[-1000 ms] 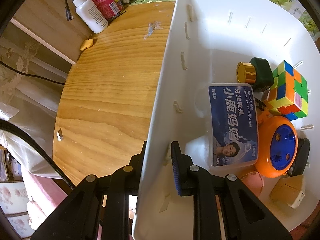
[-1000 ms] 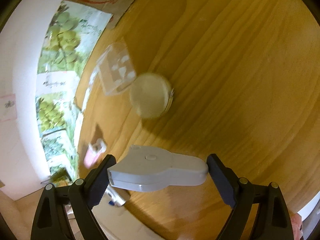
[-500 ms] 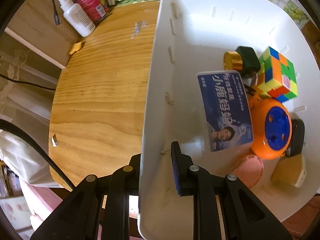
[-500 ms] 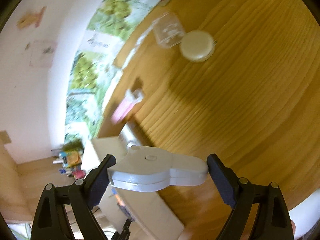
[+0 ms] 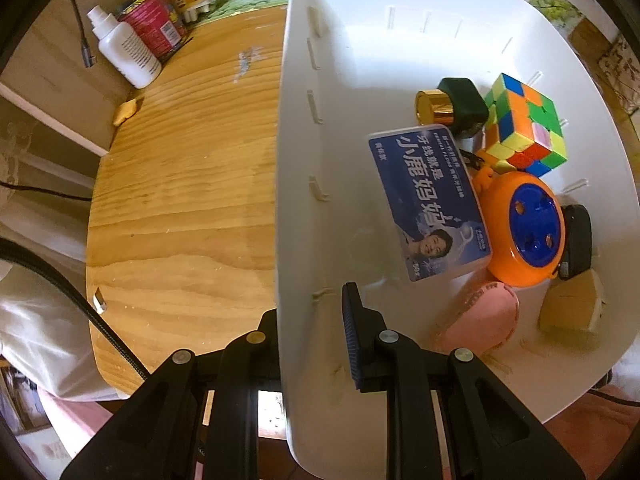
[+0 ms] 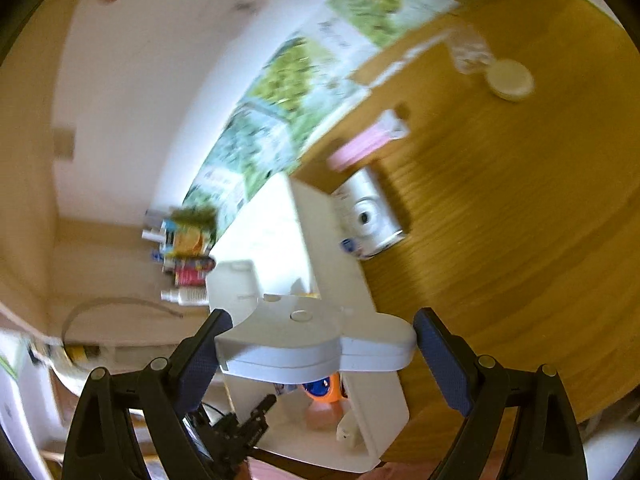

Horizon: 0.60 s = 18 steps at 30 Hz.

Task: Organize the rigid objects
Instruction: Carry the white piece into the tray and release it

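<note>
My left gripper is shut on the near wall of the white bin, one finger outside and one inside. In the bin lie a blue dental floss box, a colour cube, an orange and blue reel, a dark bottle with a gold cap, a pink round case, a tan block and a black item. My right gripper is shut on a flat white plastic piece, held above the bin.
A white bottle, a red can and snack packs stand at the far table corner. In the right wrist view a silver camera, a pink item, a round white lid and a clear box lie on the wooden table.
My right gripper has swung with the white piece from over the lid and clear box to above the bin. The left gripper has shifted slightly while holding the bin wall.
</note>
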### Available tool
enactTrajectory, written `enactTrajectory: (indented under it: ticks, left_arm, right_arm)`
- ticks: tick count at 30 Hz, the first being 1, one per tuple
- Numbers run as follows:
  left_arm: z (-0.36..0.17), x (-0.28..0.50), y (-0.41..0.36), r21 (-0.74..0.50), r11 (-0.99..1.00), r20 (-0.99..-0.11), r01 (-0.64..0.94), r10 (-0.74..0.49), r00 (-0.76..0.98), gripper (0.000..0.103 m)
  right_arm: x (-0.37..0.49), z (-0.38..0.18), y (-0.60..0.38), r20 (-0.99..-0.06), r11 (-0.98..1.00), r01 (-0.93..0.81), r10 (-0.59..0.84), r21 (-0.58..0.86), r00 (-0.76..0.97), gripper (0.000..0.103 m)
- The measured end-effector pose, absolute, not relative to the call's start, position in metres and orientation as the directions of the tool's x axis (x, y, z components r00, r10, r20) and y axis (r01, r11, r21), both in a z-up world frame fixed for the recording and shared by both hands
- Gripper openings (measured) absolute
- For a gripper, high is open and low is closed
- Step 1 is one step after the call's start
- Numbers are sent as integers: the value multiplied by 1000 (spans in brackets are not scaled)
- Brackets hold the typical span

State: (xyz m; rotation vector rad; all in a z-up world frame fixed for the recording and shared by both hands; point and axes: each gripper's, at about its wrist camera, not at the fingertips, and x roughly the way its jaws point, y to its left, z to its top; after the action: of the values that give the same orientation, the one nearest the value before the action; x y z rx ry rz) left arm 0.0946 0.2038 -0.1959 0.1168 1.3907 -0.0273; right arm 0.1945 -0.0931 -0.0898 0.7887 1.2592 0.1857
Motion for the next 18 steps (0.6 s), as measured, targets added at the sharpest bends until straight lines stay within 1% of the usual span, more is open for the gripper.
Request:
enactTrajectory:
  ticks: [5, 8, 11, 13, 18]
  left_arm:
    - [-198, 95, 203, 59, 994, -983, 88, 43, 179, 21]
    - [-200, 98, 205, 59, 995, -982, 77, 44, 181, 19]
    - [-200, 99, 210, 45, 997, -983, 55, 35, 180, 12]
    - [-201, 100, 216, 26, 999, -985, 35, 19, 173, 7]
    - [-202, 101, 220, -2, 1000, -986, 28, -6, 167, 6]
  right_arm:
    - [182, -88, -56, -767, 762, 176, 552, 624, 329, 92]
    - [177, -95, -40, -750, 749, 148, 585, 646, 309, 92]
    - [172, -99, -24, -745, 752, 112, 600, 650, 292, 92]
    - [168, -98, -14, -759, 777, 72, 585, 626, 287, 92]
    - [160, -101, 15, -814, 856, -49, 505, 514, 287, 92]
